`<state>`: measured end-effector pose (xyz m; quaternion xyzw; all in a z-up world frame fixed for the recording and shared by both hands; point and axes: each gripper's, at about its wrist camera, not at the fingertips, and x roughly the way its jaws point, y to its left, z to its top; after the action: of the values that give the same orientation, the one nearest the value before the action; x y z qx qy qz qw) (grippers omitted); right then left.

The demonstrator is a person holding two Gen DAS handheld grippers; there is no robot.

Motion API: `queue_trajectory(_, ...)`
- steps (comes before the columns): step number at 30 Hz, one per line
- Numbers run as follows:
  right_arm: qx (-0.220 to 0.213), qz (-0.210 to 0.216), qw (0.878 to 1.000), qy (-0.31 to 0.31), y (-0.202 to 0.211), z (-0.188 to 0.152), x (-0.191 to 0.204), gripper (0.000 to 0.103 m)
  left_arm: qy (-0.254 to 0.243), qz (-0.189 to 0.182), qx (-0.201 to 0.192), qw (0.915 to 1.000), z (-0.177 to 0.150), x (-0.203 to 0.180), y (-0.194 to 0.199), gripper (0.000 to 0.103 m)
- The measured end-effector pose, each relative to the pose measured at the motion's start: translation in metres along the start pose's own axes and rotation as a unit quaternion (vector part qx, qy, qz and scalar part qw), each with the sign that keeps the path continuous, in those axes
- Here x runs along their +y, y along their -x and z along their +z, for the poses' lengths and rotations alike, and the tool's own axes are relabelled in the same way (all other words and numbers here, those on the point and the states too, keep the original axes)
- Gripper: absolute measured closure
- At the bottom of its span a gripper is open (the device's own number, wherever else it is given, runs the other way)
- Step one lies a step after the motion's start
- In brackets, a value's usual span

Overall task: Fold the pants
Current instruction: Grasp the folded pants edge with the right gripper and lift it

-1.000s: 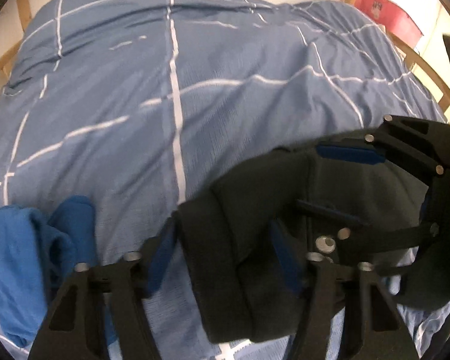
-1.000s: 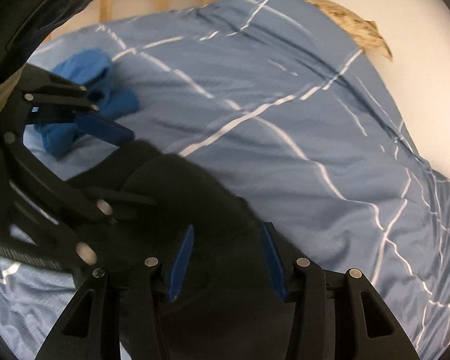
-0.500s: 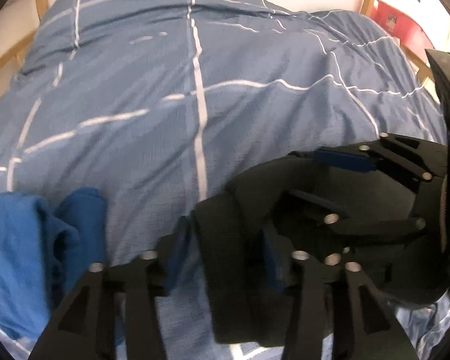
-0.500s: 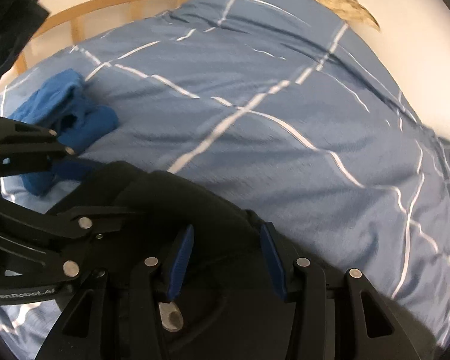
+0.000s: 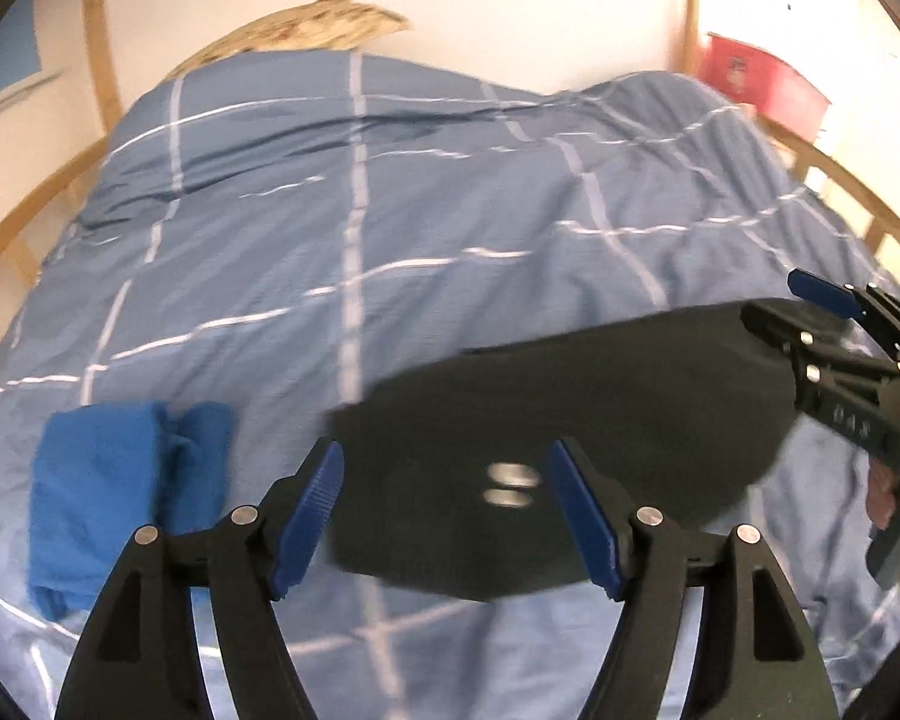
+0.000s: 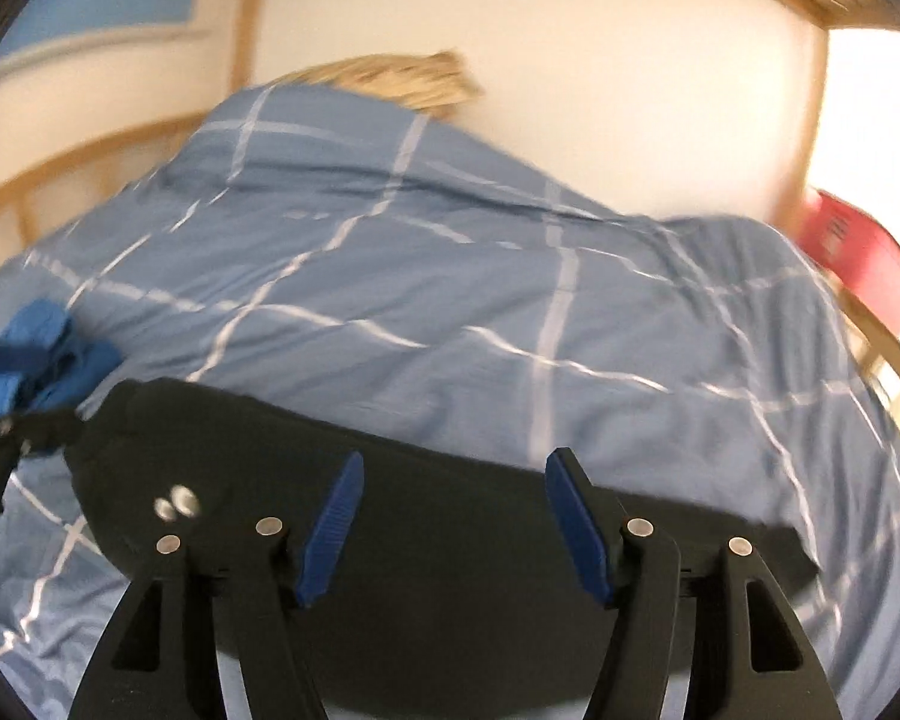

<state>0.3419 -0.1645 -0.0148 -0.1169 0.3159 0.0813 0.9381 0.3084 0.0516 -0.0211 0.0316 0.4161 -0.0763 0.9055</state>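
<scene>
The folded black pants lie flat on the blue checked duvet, two metal snaps facing up. My left gripper hovers over their near left part; its jaws are opening and the blue pads touch no cloth. My right gripper hangs above the right part of the pants, its jaws opening too, with nothing gripped. Each gripper shows in the other's view: the right gripper at the right edge, the left gripper at the far left.
A folded bright blue garment lies on the duvet left of the pants. A wooden bed rail curves around the mattress. A tan pillow sits at the head by the wall and a red box beyond the right rail. A hand holds the right gripper.
Both grippers let go of the black pants, opened wider and pulled up and back. The pants now lie spread flat instead of bunched between the fingers. Both views tilted up toward the wall.
</scene>
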Motion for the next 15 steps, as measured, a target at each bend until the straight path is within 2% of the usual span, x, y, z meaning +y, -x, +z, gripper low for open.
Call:
queue_trajectory(5,-0.008,-0.049,0.997,-0.064,0.03,-0.028,-0.074,0.04,-0.048,-0.035,-0.013,0.9981,0.002,-0.072,0.002,0.032)
queue_trajectory(9,-0.003,-0.07,0.991,-0.11,0.043,-0.053,-0.126,0.04,-0.072,-0.069,-0.018,0.9948,0.012,-0.131,-0.006,0.032)
queue_trajectory(15,-0.005,-0.088,0.979,-0.182,0.051,-0.083,-0.188,0.04,-0.109,-0.074,-0.035,0.9907,0.027,-0.197,-0.019,0.032)
